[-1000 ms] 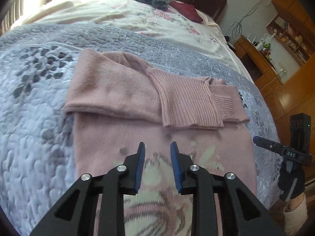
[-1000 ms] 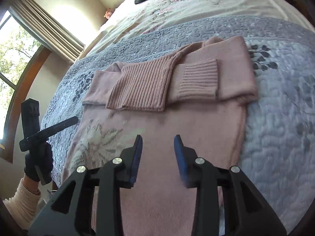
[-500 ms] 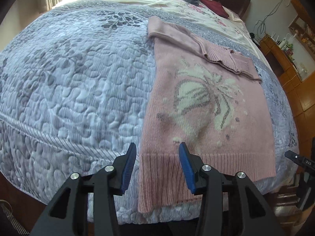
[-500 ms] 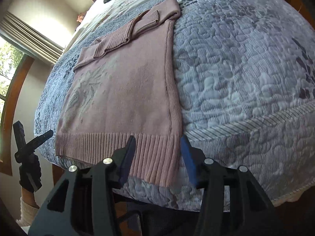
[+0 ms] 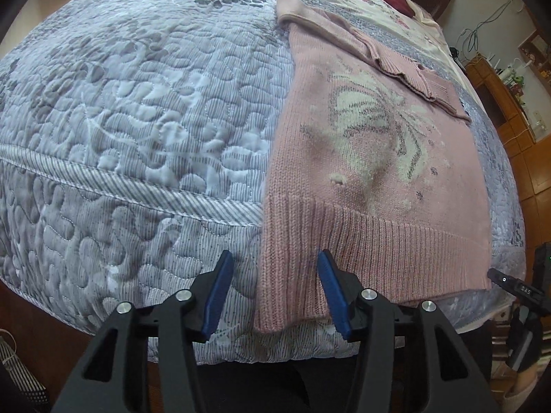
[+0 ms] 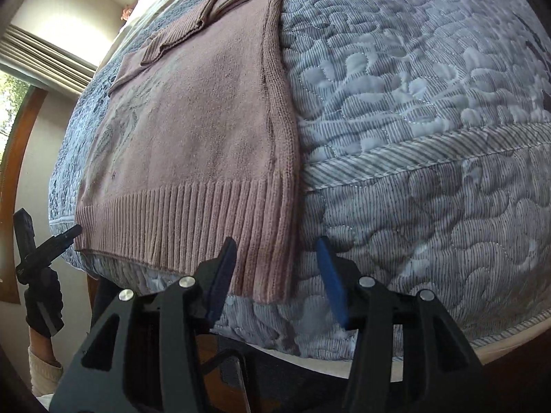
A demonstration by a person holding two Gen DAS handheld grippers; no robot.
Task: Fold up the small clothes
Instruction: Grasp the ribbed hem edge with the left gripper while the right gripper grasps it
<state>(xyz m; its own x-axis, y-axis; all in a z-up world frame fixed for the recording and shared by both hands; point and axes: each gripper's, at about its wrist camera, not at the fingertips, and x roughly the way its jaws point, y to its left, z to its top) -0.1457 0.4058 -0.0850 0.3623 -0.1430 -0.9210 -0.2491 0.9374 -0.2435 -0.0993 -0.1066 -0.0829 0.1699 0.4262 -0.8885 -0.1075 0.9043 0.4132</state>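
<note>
Dropping back from the folded sleeves, I am bringing both spread grippers, left gripper point(image 5: 272, 284) and right gripper point(image 6: 277, 275), astride the sweater point(image 5: 378, 158) hem corners (bottom fold next, I judge).

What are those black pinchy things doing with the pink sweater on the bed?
A person holds a two-finger gripper in each hand and is folding the pink sweater on the grey quilt. Its sleeves are already folded across the top. The left gripper and the right gripper are both open, each lined up at a bottom corner of the ribbed hem that hangs over the bed edge. Neither has pinched it yet.
</note>
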